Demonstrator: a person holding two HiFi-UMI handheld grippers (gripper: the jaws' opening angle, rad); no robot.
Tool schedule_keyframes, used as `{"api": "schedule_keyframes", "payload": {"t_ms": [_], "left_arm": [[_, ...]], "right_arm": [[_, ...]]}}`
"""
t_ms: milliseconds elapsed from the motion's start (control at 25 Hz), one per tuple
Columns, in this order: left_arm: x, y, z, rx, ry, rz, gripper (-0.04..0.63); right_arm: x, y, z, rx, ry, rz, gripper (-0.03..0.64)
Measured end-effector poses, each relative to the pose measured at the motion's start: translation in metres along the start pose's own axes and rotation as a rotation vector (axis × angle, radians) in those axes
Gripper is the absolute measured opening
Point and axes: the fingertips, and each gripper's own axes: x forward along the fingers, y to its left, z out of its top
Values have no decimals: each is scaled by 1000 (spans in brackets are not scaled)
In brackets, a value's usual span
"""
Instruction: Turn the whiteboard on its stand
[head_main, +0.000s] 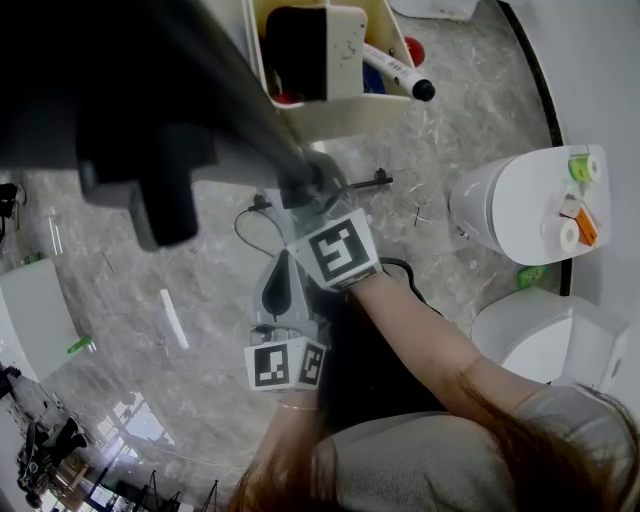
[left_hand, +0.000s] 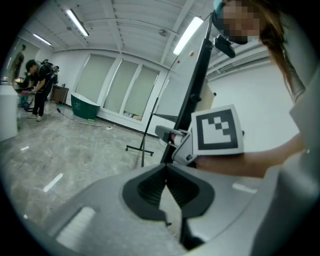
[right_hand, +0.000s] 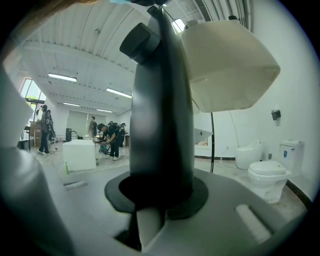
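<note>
The whiteboard's dark frame crosses the upper left of the head view. Its beige tray, holding a marker and an eraser, sits at the top. My right gripper is shut on the frame's dark post, which fills the space between its jaws. My left gripper hovers just behind and below it, off the stand. Its jaws are shut with nothing in them. The post and the right gripper's marker cube stand just ahead of them.
Two white toilets stand to the right of the stand. A black cable lies on the marble floor under the grippers. A white box is at the left. People work far off beside a green tub.
</note>
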Motion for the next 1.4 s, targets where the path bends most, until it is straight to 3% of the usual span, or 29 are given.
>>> {"api": "schedule_keyframes", "payload": {"t_ms": [280,920,1080,1400], "left_arm": [[-21,6,-12,-2,35,-58,-3],[-88,-8,-50,80,91,-225,-5],[-91,-19,-66,67,90,-198,-3],[-118,-26,-71,-14,17,-63,-5]], "right_arm": [[-17,13,1,-6,-12,-30,77],[-83,78,-19,-50,10,-48,75],[-103,86,-26,-37,0,-34,74],[-118,103,-28,-14,1,-9,74]]}}
